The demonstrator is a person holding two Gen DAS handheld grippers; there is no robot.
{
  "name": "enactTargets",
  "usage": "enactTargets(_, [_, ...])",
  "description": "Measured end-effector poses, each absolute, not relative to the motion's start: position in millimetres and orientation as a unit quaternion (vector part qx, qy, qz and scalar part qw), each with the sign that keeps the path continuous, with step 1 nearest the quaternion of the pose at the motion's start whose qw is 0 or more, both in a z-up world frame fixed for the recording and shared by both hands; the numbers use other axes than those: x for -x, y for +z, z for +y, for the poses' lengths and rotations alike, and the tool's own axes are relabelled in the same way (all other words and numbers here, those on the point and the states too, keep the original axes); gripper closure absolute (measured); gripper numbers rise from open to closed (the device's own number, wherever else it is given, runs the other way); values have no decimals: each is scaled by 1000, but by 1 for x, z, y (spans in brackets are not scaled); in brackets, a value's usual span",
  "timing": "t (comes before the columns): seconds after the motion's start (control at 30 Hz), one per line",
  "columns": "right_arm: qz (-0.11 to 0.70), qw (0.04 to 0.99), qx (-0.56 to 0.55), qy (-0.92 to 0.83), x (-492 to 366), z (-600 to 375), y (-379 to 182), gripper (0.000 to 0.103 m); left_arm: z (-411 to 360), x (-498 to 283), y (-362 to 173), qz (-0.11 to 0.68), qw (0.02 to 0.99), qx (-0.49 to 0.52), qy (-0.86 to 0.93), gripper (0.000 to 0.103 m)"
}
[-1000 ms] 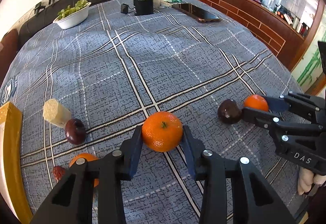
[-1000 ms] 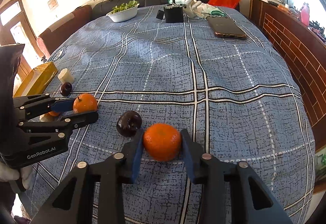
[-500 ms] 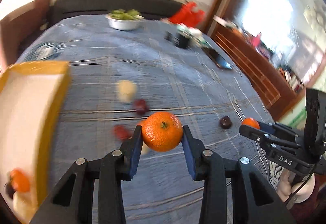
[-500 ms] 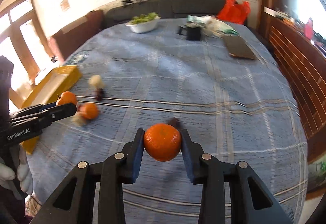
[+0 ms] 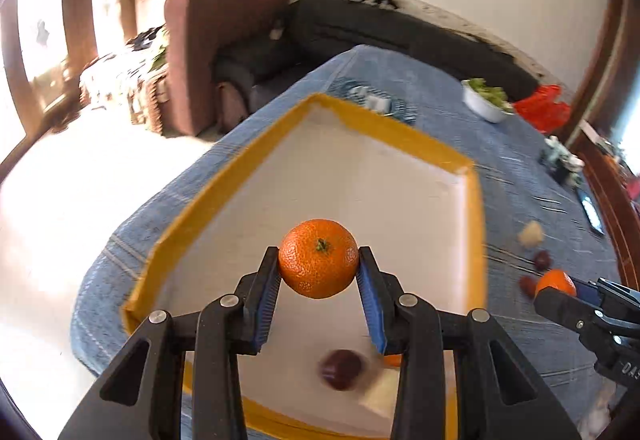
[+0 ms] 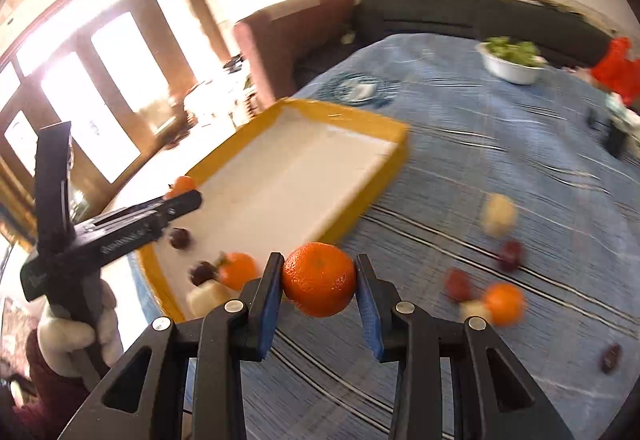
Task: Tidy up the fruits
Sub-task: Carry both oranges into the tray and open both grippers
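Observation:
My left gripper (image 5: 319, 272) is shut on an orange tangerine (image 5: 318, 258) and holds it above the yellow-rimmed white tray (image 5: 384, 128). My right gripper (image 6: 320, 280) is shut on a second tangerine (image 6: 319, 279), above the blue tablecloth just right of the tray (image 6: 384, 128). The left gripper (image 6: 176, 196) shows over the tray's left side in the right wrist view. The right gripper (image 5: 560, 292) shows at the right edge of the left wrist view. In the tray lie a dark plum (image 5: 340, 368), a tangerine (image 6: 238, 270) and a pale piece (image 6: 206, 300).
On the cloth right of the tray lie a tangerine (image 6: 503, 303), red and dark fruits (image 6: 510, 255) and a pale chunk (image 6: 498, 215). A white bowl of greens (image 6: 514, 60), a red bag (image 6: 618, 70) and a phone (image 5: 592, 210) are farther back. The table edge is left of the tray.
Both grippers swung left with their tangerines. The left one went from above the cloth to above the tray. The right one moved up beside the tray.

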State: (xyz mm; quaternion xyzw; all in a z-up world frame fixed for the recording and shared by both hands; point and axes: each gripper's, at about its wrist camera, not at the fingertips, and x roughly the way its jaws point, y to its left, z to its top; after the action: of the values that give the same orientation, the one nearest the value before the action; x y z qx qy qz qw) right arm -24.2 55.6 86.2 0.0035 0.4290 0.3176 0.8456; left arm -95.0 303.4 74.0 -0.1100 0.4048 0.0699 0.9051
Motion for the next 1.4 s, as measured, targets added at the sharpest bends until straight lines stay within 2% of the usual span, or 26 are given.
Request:
enactTargets(0.27, [478,805,28,350,-10,158,48,64,342,95,50,419,890,150,94,64])
enactTargets(0.33, [486,801,40,349,-14,170,40,64,348,100,50,416,890,160,93,60])
enactTargets(0.4, [494,795,51,348,-16,179,33,63,351,104,51,409,891,173,91,48])
enactTargets(0.43, [498,794,52,346,-16,181,31,63,352,107,53,405,893,177,91,47])
enactTargets(0.57, [496,797,24,344,-17,165,42,60,348,115,64,391,896,190,84,46])
enactTargets(0.73, [439,849,-14,294,-15,111,84,39,338,136,88,352,911,197,87,36])
enactTargets(0.83, [434,870,-11,234,-14,86,85,38,331,144,98,333,918,196,85,36])
enactTargets(1.0, [484,837,-24,255,3,89,57,38,316,148,104,324,925,183,73,36])
enactTargets(1.03, [491,831,-21,260,7,94,52,40,313,148,105,326,926,181,70,36])
enactTargets(1.07, [496,827,-16,264,14,100,46,46,309,147,105,326,926,179,68,36])
enactTargets(1.1, [502,824,-7,263,17,104,42,64,306,147,104,327,926,176,66,36])
enactTargets(1.13, [500,829,8,250,18,106,41,74,304,148,104,328,926,175,64,35])
enactTargets(1.17, [497,832,14,245,16,104,41,78,303,148,104,328,926,175,62,35])
enactTargets(1.4, [501,834,15,231,-4,94,43,83,287,144,100,339,924,170,49,35])
